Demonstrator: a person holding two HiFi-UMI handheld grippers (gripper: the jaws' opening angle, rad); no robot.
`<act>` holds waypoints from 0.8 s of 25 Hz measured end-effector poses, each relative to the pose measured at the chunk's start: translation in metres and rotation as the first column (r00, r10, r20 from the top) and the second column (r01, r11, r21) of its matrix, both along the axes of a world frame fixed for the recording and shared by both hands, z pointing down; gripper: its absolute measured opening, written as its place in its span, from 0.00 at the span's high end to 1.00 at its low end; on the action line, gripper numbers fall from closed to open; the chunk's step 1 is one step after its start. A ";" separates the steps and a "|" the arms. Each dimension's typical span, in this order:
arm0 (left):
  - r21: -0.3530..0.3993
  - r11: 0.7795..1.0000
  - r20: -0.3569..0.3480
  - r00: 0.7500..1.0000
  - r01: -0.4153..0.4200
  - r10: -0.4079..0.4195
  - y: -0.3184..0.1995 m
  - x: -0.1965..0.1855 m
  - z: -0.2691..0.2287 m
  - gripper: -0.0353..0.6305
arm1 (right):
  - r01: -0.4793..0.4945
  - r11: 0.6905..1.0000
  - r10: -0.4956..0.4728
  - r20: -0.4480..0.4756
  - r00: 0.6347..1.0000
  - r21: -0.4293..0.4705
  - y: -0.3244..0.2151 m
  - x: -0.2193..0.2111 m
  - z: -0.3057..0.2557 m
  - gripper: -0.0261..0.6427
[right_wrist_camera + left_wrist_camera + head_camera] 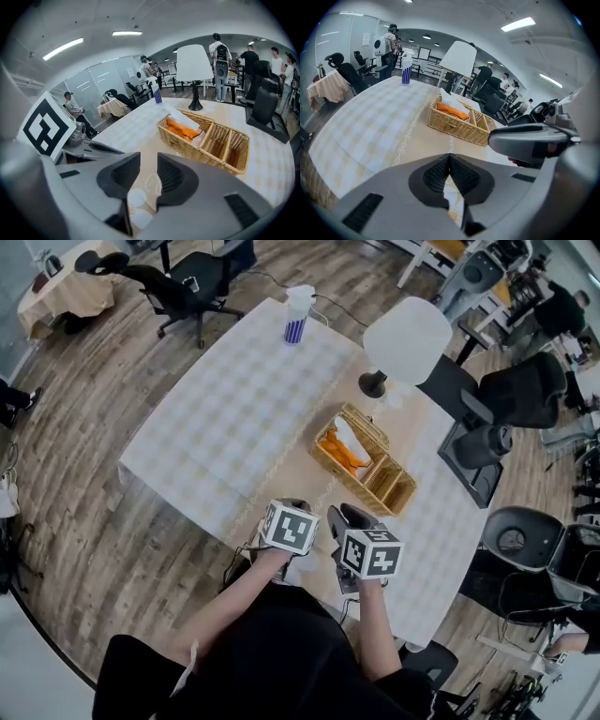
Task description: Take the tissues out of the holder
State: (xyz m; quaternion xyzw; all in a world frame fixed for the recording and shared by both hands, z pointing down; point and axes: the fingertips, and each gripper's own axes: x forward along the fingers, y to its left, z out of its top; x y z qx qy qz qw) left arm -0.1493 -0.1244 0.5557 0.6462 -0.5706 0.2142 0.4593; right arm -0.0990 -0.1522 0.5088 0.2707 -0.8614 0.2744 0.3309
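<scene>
A wicker holder (351,483) stands on the checked tablecloth, a short way beyond both grippers. Orange and white tissues (343,448) fill its far left compartment; its other compartments look empty. My left gripper (297,506) hovers over the near table edge, its jaws shut with nothing between them. Beside it my right gripper (348,515) stands open with an empty gap. In the left gripper view the holder (459,124) and tissues (451,110) lie ahead of the left gripper (449,158). In the right gripper view the holder (206,140) and tissues (183,127) sit past the right gripper (149,164).
A lamp with a white shade (407,338) stands just behind the holder. A striped white bottle (298,315) is at the table's far edge. Black office chairs (487,442) crowd the right side. People stand in the room far behind.
</scene>
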 end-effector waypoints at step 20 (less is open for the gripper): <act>-0.025 1.000 -0.044 0.999 0.002 -0.003 -0.037 -0.038 0.024 0.95 | 0.150 0.981 -0.123 -0.200 0.972 0.123 -0.098 -0.016 0.018 0.53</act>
